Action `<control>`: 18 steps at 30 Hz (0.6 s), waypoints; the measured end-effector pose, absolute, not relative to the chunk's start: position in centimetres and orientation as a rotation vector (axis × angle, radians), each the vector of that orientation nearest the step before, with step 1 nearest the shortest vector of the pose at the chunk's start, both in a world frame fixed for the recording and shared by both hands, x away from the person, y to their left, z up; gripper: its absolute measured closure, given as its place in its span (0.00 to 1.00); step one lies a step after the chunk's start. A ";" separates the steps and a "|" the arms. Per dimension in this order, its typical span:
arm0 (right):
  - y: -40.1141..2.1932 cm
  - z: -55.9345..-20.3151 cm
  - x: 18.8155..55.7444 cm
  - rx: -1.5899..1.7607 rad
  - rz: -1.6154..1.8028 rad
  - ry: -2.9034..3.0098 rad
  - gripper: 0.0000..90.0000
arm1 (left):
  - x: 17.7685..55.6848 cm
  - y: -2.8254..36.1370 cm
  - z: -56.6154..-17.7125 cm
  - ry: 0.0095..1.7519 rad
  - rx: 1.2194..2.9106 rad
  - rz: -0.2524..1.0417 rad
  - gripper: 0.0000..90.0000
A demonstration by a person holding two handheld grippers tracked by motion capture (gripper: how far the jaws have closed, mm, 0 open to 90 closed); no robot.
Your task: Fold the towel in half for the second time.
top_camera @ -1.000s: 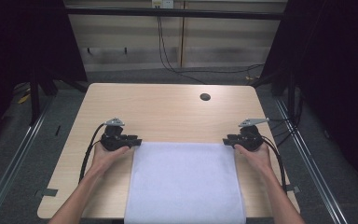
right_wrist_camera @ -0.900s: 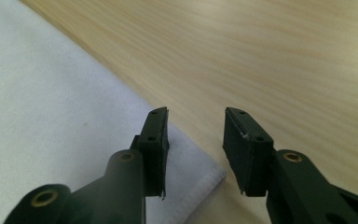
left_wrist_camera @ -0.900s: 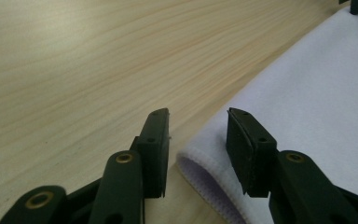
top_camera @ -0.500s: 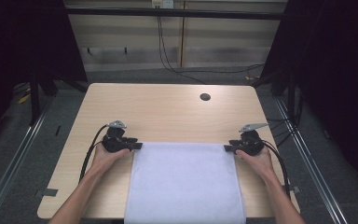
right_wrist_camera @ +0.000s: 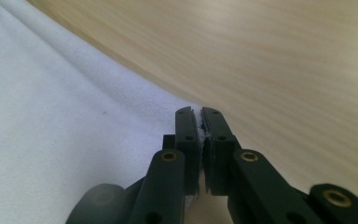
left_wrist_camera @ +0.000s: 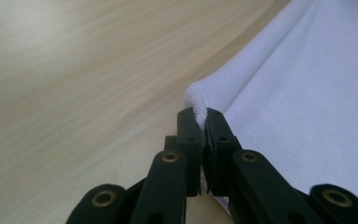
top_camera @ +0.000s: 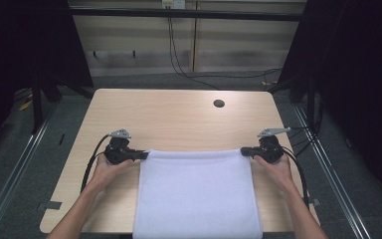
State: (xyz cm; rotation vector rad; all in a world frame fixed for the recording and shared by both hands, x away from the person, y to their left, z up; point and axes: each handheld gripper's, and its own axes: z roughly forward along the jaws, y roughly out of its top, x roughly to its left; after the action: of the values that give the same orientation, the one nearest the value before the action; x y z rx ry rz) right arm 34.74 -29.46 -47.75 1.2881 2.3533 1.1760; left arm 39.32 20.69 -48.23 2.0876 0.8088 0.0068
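Towel [top_camera: 196, 191], white, lying flat on the near half of the table [top_camera: 179, 117], its near edge hanging past the table's near rim and its far edge running straight from left to right between the two tools. Left tool [top_camera: 140, 156] at the far left corner of the towel, right tool [top_camera: 246, 151] at the far right corner; each is carried in one of the person's hands, whose forearms enter from the near side. In the left gripper view the jaws have just been closing and now stand pressed together on a small peak of cloth [left_wrist_camera: 196, 95] that bulges just beyond the tips; in the right gripper view the jaws have likewise just been closing, and a thin sliver of the hem [right_wrist_camera: 199, 125] shows pinched between them. Holding both far corners at once keeps the far edge taut and level, a grip that suits lifting that edge and carrying it over the rest of the cloth, as for a fold; this is a judgement from the symmetrical hold. The far half of the table is bare wood apart from a dark round hole [top_camera: 219, 103] near its far right. There is no box, bin or tray on the table, so nothing is contained.
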 end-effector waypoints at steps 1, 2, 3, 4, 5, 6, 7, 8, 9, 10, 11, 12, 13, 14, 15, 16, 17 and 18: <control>-29.5 -47.4 34.9 1.285 1.190 2.336 0.96 | 39.6 20.7 -47.9 0.813 2.074 0.020 0.96; -29.6 -47.0 35.0 1.278 1.204 2.315 0.96 | 39.8 20.7 -47.7 0.814 2.068 0.027 0.96; -29.7 -46.6 35.2 1.277 1.224 2.298 0.96 | 40.0 20.6 -47.4 0.816 2.063 0.035 0.96; -29.8 -46.3 35.4 1.276 1.251 2.278 0.96 | 40.2 20.6 -47.0 0.815 2.050 0.043 0.96; -29.8 -45.9 35.7 1.282 1.277 2.255 0.96 | 40.3 20.6 -46.7 0.812 2.046 0.047 0.96; -29.8 -45.7 35.9 1.277 1.280 2.250 0.96 | 40.5 20.6 -46.4 0.811 2.033 0.058 0.96; -29.8 -45.4 36.1 1.271 1.286 2.241 0.96 | 40.6 20.7 -46.1 0.819 2.013 0.061 0.96; -29.8 -45.0 36.3 1.269 1.287 2.232 0.96 | 40.8 20.8 -45.9 0.820 2.004 0.062 0.96; -29.8 -44.8 36.4 1.268 1.288 2.227 0.96 | 41.0 20.8 -45.5 0.816 1.999 0.071 0.96; -29.9 -44.4 36.7 1.261 1.295 2.217 0.96 | 41.1 20.8 -45.2 0.821 1.987 0.076 0.96; -30.0 -44.0 36.9 1.265 1.301 2.204 0.96 | 41.3 20.9 -44.9 0.818 1.981 0.085 0.96; -30.1 -43.7 37.2 1.262 1.304 2.196 0.96 | 41.5 20.9 -44.6 0.823 1.972 0.088 0.96; -30.2 -43.4 37.4 1.257 1.313 2.186 0.96 | 41.7 20.8 -44.4 0.818 1.967 0.090 0.96; -30.3 -43.1 37.5 1.259 1.321 2.174 0.96 | 42.0 20.8 -44.2 0.821 1.963 0.102 0.96; -30.3 -42.8 37.8 1.257 1.325 2.170 0.96 | 42.2 20.7 -43.9 0.824 1.955 0.103 0.96; -30.3 -42.5 38.0 1.252 1.320 2.170 0.96 | 42.4 20.6 -43.7 0.822 1.953 0.104 0.96; -30.4 -42.4 38.1 1.249 1.317 2.167 0.96 | 42.7 20.5 -43.3 0.821 1.949 0.115 0.96; -30.4 -42.1 38.5 1.250 1.315 2.162 0.96 | 42.8 20.5 -43.1 0.821 1.940 0.122 0.96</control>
State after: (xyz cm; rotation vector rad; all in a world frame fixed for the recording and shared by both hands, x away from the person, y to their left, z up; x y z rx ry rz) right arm 38.45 -30.45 -42.09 1.2495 2.1616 1.3155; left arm 42.83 20.48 -43.09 1.9400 0.8206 0.1223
